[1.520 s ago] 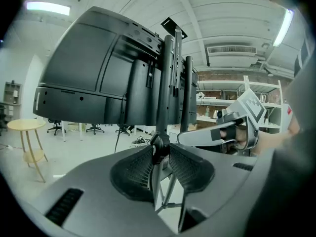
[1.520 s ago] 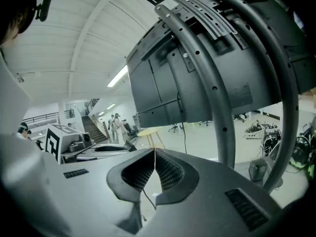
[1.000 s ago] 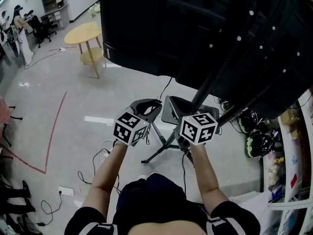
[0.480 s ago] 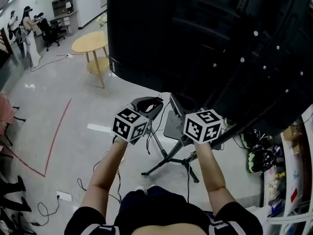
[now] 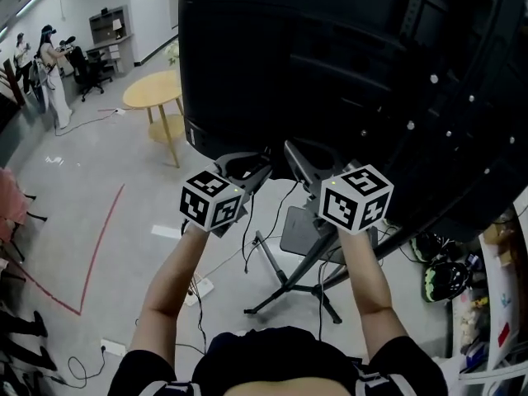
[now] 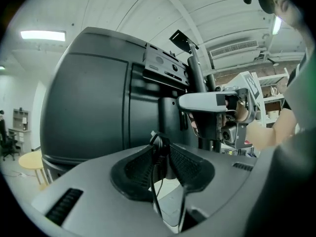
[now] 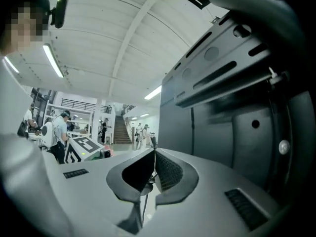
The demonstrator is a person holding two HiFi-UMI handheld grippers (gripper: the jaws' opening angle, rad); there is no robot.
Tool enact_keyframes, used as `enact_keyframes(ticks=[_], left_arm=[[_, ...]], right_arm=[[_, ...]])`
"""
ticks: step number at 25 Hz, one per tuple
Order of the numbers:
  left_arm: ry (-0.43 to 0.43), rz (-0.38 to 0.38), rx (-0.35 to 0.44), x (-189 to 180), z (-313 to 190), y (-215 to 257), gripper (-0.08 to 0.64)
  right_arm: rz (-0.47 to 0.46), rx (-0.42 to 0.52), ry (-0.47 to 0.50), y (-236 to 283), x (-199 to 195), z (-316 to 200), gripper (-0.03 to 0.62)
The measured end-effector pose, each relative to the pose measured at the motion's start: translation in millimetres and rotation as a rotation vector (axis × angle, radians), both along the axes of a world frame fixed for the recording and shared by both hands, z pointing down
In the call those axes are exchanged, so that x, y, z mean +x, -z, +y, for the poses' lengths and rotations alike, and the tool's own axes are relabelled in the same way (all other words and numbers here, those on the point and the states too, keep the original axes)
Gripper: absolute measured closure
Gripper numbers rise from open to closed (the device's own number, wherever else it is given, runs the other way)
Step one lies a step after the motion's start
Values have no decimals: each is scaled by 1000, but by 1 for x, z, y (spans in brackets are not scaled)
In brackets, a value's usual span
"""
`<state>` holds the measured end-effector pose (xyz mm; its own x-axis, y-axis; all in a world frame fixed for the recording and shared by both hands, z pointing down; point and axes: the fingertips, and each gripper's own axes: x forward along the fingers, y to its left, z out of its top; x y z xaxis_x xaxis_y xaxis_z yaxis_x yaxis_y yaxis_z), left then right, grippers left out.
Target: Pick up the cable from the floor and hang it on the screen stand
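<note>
A thin black cable [image 6: 158, 149] is pinched between my left gripper's [image 6: 159, 143] pads and hangs down below them [image 6: 155, 194]. In the head view the left gripper [image 5: 257, 168] and right gripper [image 5: 295, 157] are raised side by side, just under the lower edge of the big black screen [image 5: 330, 56]. The cable [image 5: 247, 221] trails down towards the floor beside the stand's tripod legs [image 5: 289, 283]. My right gripper [image 7: 154, 154] has its tips together, with a thin strand of the cable [image 7: 146, 194] dropping from between the pads. The stand's column [image 6: 195, 73] rises just behind the screen's back.
A round wooden table [image 5: 153, 93] stands at the far left, with people and desks [image 5: 54, 64] beyond. A red line [image 5: 99, 238] marks the floor. A power strip [image 5: 202, 287] and loose cords [image 5: 82, 361] lie there. Helmets and clutter [image 5: 441, 279] sit at the right.
Both grippers have risen together, from beside the stand's base up to the screen's lower edge. The cable came up with them.
</note>
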<state>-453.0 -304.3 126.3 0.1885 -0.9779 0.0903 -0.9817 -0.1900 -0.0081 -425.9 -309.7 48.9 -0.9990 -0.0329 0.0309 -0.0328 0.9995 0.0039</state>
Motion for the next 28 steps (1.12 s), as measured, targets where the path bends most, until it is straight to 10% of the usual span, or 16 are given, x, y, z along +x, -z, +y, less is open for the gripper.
enact_keyframes(ticks=[28], left_arm=[[-353,-314,329,117,-76,336,454]], right_arm=[[-124,264,-97,246,107,-34,568]])
